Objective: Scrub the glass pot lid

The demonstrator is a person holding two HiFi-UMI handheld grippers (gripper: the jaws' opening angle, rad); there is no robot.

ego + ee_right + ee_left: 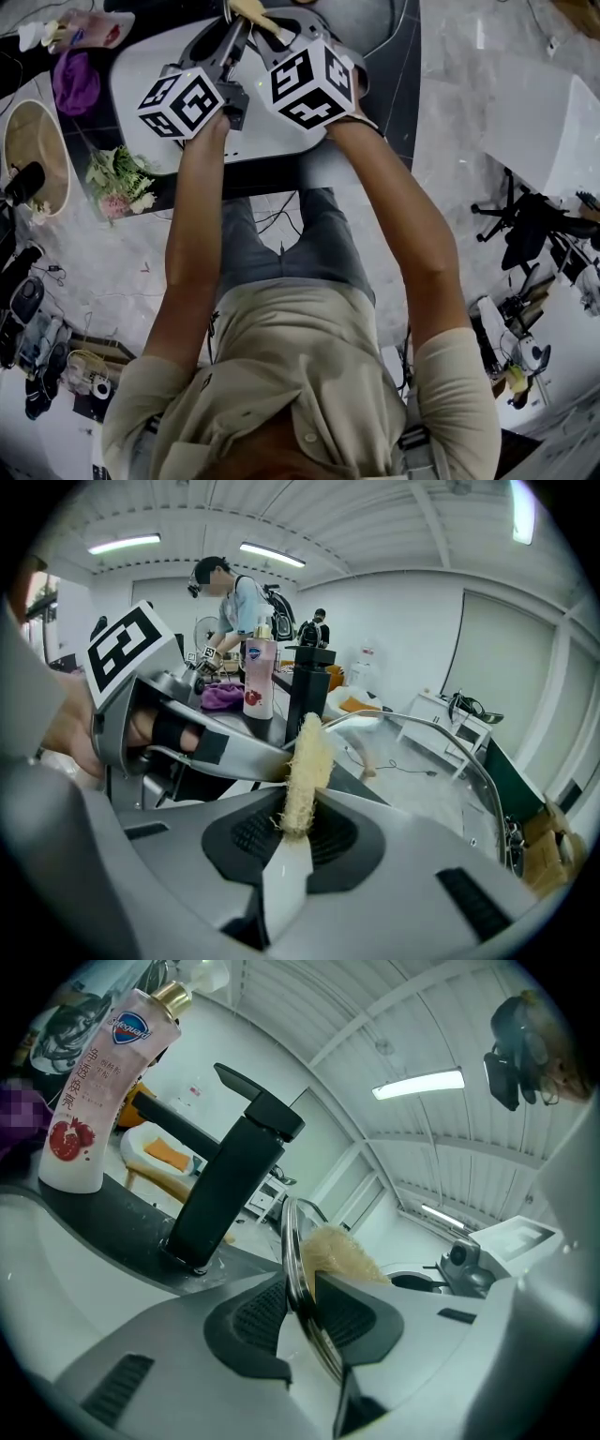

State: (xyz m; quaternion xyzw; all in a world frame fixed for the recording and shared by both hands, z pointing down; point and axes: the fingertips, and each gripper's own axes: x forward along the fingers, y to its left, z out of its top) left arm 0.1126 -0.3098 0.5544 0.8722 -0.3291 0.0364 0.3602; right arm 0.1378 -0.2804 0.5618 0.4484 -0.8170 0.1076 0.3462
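Glass pot lid [290, 1241]: edge-on, frame centre, clamped in left tool [302, 1296]. Loofah scrubber [305, 766]: pinched in right tool [294, 829], against lid.

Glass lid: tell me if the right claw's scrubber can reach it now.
Likely yes: the left claw holds the glass lid; the scrubber in the right claw sits beside it, nothing between.

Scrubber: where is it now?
Right gripper view: the fibrous scrubber is clamped by the right gripper, centre frame, right beside the glass lid held on edge by the left gripper, black faucet behind.
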